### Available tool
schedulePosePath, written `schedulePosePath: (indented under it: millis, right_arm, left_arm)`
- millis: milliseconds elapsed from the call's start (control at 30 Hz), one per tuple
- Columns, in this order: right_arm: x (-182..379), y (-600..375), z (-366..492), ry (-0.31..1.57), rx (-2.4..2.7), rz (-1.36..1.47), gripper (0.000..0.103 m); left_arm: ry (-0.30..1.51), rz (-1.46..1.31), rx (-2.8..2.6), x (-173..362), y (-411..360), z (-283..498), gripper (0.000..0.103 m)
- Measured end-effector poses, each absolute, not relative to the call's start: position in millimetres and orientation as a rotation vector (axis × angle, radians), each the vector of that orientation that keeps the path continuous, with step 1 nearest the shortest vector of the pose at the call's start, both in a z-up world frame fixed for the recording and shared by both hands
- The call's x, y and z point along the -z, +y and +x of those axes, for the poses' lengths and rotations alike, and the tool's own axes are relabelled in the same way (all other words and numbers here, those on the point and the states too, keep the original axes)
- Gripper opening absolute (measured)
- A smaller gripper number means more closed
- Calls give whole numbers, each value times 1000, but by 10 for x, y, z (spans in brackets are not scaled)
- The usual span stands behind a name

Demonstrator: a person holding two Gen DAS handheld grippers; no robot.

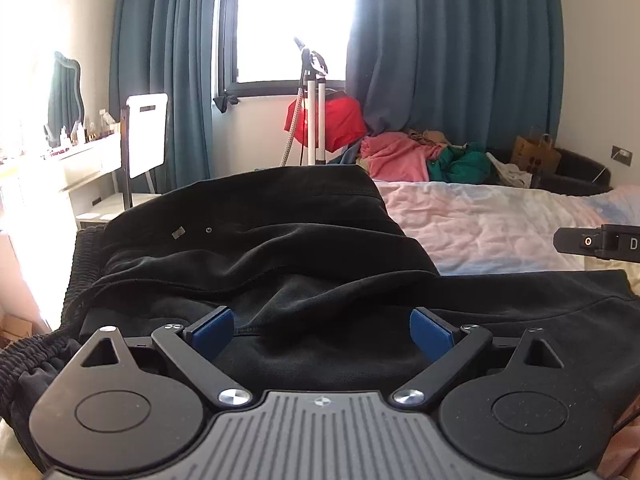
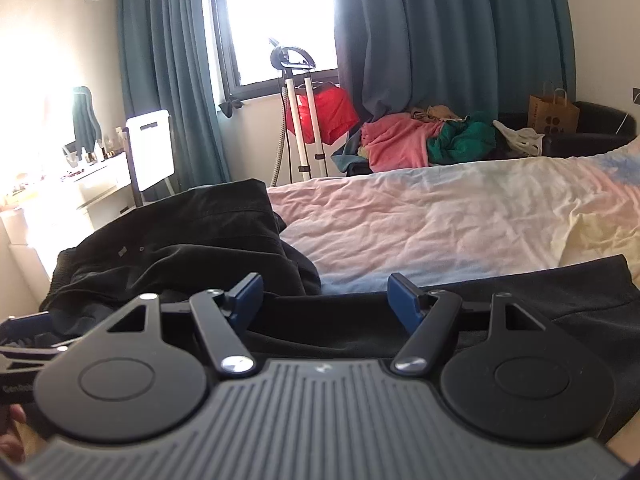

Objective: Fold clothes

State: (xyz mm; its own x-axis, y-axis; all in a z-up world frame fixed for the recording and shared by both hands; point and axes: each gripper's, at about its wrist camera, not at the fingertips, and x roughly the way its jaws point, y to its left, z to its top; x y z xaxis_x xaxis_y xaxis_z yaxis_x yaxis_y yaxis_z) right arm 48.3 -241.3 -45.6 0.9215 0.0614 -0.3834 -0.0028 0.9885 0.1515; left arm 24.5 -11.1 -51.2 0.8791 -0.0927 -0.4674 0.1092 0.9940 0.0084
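I am holding my left tool (image 1: pixel 322 330) low over the black trousers (image 1: pixel 260 248), its blue pads (image 1: pixel 430 334) spread wide apart with nothing between them. My right tool (image 2: pixel 326 300) is hovering the same way, pads parted and gripping nothing, just above a flat black leg of the garment. The trousers are lying on the bed (image 2: pixel 440 220) along its near edge: the bunched upper part with the ribbed waistband (image 1: pixel 80 276) is heaped toward the bed's left side, and one leg is stretching right along the near edge. The pastel sheet is lying wrinkled behind them. At the bed's far edge a pile of pink and green clothes (image 2: pixel 424 140) is sitting, with a brown paper bag (image 2: pixel 552 114) near the far right corner.
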Motion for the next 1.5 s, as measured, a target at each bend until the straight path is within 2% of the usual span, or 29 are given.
schedulePosePath:
  millis: [400, 500, 533, 733, 900, 1133, 1233, 1300, 1333, 1367, 1400, 1433, 1500]
  right_arm:
    - [514, -2595, 545, 478, 76, 203, 71]
    - [530, -2696, 523, 478, 118, 249, 71]
    - [538, -2731, 510, 477, 135, 263, 71]
    - [573, -2980, 451, 386, 227, 356, 71]
    - [707, -3146, 637, 370, 373, 345, 71]
    - [950, -3499, 855, 396, 462, 494, 71]
    - [1067, -3620, 941, 413, 488, 545, 71]
    - [1136, -3641, 1015, 444, 481, 569, 71]
    - [1163, -3645, 1046, 456, 476, 580, 71]
    - [1178, -3644, 1060, 459, 472, 584, 71]
    - [1191, -3643, 1074, 461, 469, 587, 71]
    - [1205, -3642, 1088, 464, 465, 590, 71]
    - [1198, -3658, 1069, 461, 466, 602, 71]
  left_arm:
    - [482, 61, 121, 764, -271, 310, 97]
    - [520, 113, 146, 817, -407, 490, 93]
    - [536, 137, 167, 830, -466, 564, 88]
    - [522, 235, 238, 801, -1019, 1113, 84]
    - [540, 283, 245, 791, -1676, 1872, 81]
    - [649, 414, 57, 1229, -2148, 2962, 72]
    - [720, 517, -16, 1468, -2200, 3213, 66]
    - [735, 570, -30, 1552, -2228, 3280, 57]
    - [741, 592, -30, 1576, -2246, 3302, 39]
    - [755, 600, -19, 1583, -2246, 3324, 30]
    - [757, 599, -12, 1564, -2232, 3327, 12]
    - [759, 598, -6, 1545, -2217, 3330, 3]
    - [746, 566, 18, 1452, -2161, 3310, 2]
